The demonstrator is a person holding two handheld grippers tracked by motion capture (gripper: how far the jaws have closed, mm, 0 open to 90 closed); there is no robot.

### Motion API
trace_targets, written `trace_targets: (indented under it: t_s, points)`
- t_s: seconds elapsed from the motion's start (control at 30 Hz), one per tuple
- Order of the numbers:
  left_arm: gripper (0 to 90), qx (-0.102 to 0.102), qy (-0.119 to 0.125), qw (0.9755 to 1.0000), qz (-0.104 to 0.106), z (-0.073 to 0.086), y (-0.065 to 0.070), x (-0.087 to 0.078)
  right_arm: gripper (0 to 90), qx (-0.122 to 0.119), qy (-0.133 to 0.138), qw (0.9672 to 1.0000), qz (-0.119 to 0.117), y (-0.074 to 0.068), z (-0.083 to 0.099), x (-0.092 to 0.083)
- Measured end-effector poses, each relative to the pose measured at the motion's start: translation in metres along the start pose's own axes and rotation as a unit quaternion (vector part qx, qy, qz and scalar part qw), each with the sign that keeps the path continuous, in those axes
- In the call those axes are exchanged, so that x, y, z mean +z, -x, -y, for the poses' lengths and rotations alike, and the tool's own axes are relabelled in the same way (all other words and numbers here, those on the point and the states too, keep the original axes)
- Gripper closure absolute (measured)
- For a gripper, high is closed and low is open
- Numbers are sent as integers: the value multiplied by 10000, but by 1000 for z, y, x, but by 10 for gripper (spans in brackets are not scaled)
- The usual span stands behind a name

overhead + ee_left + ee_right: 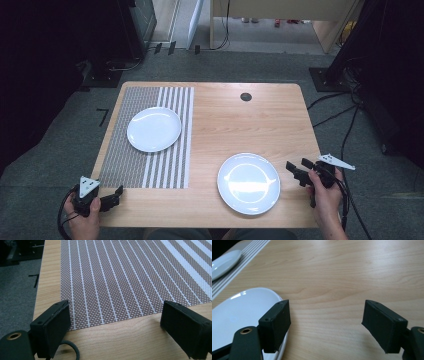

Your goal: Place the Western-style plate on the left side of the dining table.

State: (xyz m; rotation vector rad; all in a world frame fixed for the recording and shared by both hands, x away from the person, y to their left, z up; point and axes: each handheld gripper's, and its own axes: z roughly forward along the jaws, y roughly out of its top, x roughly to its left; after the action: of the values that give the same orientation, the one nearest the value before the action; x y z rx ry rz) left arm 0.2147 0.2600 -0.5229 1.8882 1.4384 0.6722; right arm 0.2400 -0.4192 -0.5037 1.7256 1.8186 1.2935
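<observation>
1. The near plate [248, 183] is a white, glazed, shallow dish. I judge it rigid, moderately heavy for its size, slippery on its glossy face, and breakable if dropped or knocked against the counter [240, 125].
2. Best hold, in my judgement: the raised rim at the plate's right edge, one jaw over the lip and one under it. The centre offers nothing to pinch. A shallow bite on glaze could slide, so the jaws want to seat well onto the rim.
3. The near plate lies on bare wood at the near right of the counter, right of the striped placemat [150, 137].
4. The right hand-held gripper [295, 171] sits just right of that plate, jaws pointing left towards its rim, close but apart from it in the high view. In the right gripper view the plate [242, 317] lies at the lower left, its rim beside and partly behind the left-hand jaw; whether that jaw touches the rim I cannot tell.
5. Right hand-held gripper [325, 325]: jaws spread wide, only bare wood between them.
6. The left hand-held gripper [114, 196] rests at the near left corner of the counter, well apart from both plates. Its jaws [115, 327] are spread, the placemat [125, 277] edge and wood showing between them; it holds nothing.
7. A second white plate [154, 129] sits on the placemat, far left.
</observation>
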Motion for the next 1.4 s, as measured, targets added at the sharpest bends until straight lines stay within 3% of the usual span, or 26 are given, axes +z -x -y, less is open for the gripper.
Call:
trace_targets:
  t_s: [0.47, 0.87, 1.07, 1.4]
  points:
    - [94, 3, 0, 10000, 2, 0, 0, 0, 206, -60, -247, 9992, 309, 24, 19, -21]
    - [94, 2, 1, 10000, 2, 0, 0, 0, 193, -115, -410, 9980, 474, 36, 32, -35]
    - [94, 1, 1, 10000, 2, 0, 0, 0, 178, -274, -487, 9968, 573, 36, 34, -40]
    - [94, 2, 0, 10000, 3, 0, 0, 0, 141, -745, -507, 9922, 860, 28, 41, -38]
